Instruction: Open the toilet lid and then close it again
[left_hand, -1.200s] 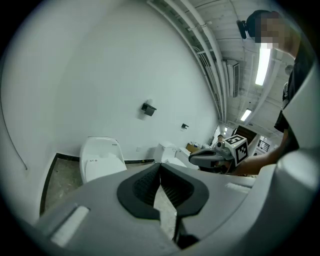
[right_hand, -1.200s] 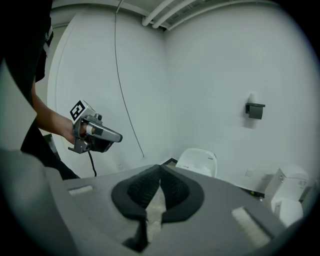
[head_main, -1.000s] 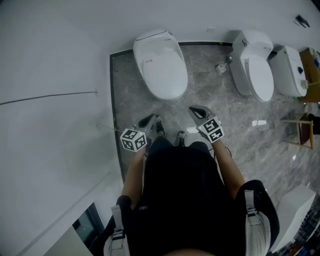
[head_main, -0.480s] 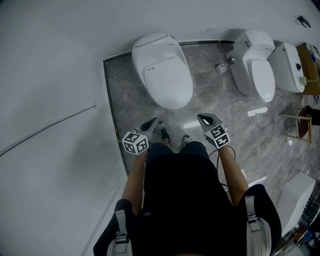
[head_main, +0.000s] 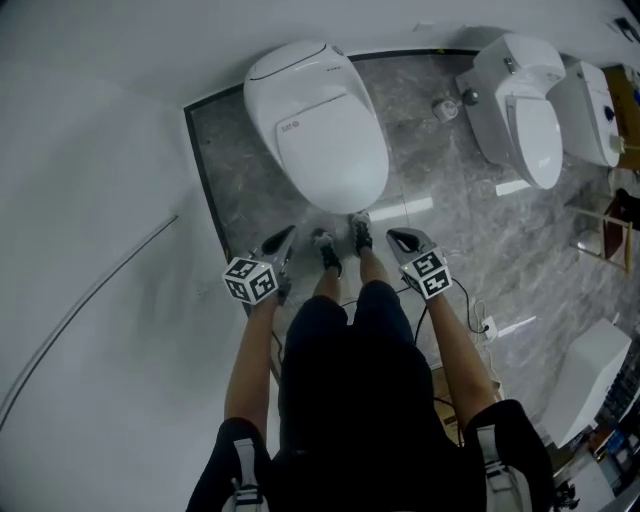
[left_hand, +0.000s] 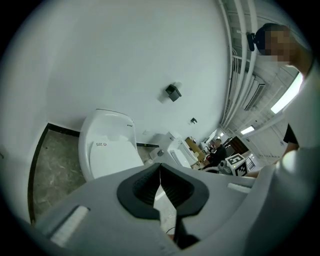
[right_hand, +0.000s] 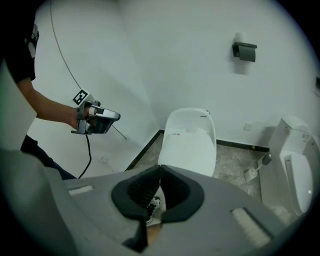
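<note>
Left gripper, right gripper: toilet lid ahead, untouched.

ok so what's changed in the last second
The person has stepped up to the toilet: their shoes now stand at its front edge. The left tool and right tool came forward with them. Nothing was gripped or released. The lid stays down, and both tools stay shut, empty and clear of the toilet.
</note>
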